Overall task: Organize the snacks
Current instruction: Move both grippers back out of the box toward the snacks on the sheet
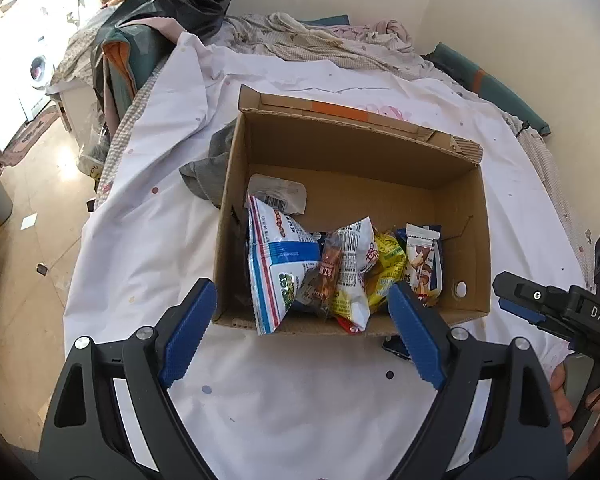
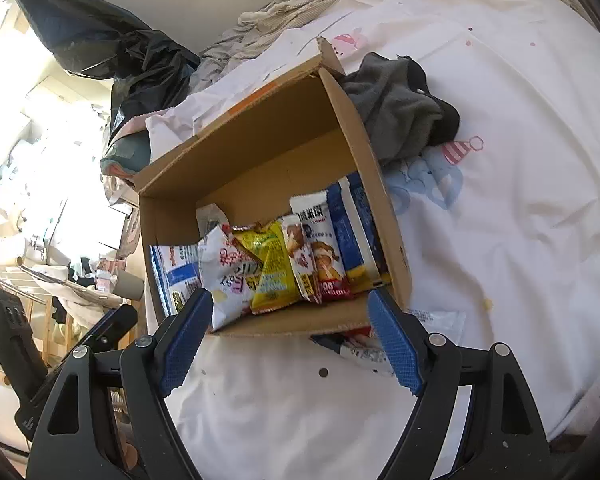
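Cardboard box (image 1: 352, 184) sits open on the white bedsheet (image 1: 284, 400), snack packets standing in a row along its near wall: blue-and-white bag (image 1: 278, 264), white crinkled bag (image 2: 224, 276), yellow packet (image 2: 270, 268), nut bar (image 1: 420, 264), dark blue packs (image 2: 350, 228) at the end. Left tongs (image 1: 302, 332) spread wide, nothing between them, hovering just short of the box. Right tongs (image 2: 290, 336) also spread and empty. One flat packet (image 2: 364, 350) lies on the sheet beside the box's near edge. Grey garment (image 2: 400, 108) touches the box's side.
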`<state>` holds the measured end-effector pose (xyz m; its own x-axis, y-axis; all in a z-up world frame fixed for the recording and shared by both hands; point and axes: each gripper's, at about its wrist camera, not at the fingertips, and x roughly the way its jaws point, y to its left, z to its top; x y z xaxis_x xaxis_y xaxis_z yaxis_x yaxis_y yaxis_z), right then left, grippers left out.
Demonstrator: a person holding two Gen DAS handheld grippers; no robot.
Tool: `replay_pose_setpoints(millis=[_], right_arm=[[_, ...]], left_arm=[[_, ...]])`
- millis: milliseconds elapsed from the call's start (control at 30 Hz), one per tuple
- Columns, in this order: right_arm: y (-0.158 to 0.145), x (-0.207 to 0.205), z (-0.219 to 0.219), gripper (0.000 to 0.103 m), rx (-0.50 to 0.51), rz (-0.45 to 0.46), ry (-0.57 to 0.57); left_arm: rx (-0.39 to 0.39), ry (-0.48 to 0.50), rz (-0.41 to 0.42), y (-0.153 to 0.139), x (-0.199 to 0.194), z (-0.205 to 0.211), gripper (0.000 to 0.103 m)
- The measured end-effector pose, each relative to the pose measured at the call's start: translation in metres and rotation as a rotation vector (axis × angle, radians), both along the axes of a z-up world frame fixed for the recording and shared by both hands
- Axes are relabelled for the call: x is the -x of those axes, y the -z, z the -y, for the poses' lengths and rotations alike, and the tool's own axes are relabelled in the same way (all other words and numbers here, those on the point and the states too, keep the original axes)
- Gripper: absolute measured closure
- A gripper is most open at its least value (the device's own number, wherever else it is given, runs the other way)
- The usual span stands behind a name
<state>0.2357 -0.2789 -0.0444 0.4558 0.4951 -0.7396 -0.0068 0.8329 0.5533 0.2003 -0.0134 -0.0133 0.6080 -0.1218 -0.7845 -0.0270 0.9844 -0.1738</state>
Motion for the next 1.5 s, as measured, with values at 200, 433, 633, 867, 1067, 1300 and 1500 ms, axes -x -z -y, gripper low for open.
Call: replay_pose_setpoints(millis=[200,433,633,867,1067,1300,1500], right_arm=[[0.008,0.014,0.013,0.021,0.037,-0.012,0.009],[0.032,0.023,0.03,0.021,0.105,-0.082,0.011],[0.061,0.005,0.01,0.02,0.316,-0.153,-0.032],[0.106,-0.016,-0.027,0.021,0.611,-0.202,-0.145],[0.114,-0.01,-0.056,0.033,0.639,-0.159,-0.28],[0.108,0.021,-0.095,0.091,0.535,-0.125,-0.513],[0.107,0.048,-0.103,0.093,0.408,-0.205,-0.574]], left_arm=[[0.013,0.013,-0.013,0.005,0.014,0.003,0.004],[0.008,0.018,-0.067,0.016,0.024,0.012,0.004],[0.059,0.003,-0.119,0.025,0.024,0.011,0.004],[0.074,-0.002,-0.152,0.033,0.017,0.006,0.004],[0.089,-0.027,-0.181,0.039,0.009,-0.001,0.004],[0.105,-0.036,-0.2,0.043,0.006,0.0,0.004],[0.116,-0.064,-0.218,0.047,0.009,-0.008,0.004]])
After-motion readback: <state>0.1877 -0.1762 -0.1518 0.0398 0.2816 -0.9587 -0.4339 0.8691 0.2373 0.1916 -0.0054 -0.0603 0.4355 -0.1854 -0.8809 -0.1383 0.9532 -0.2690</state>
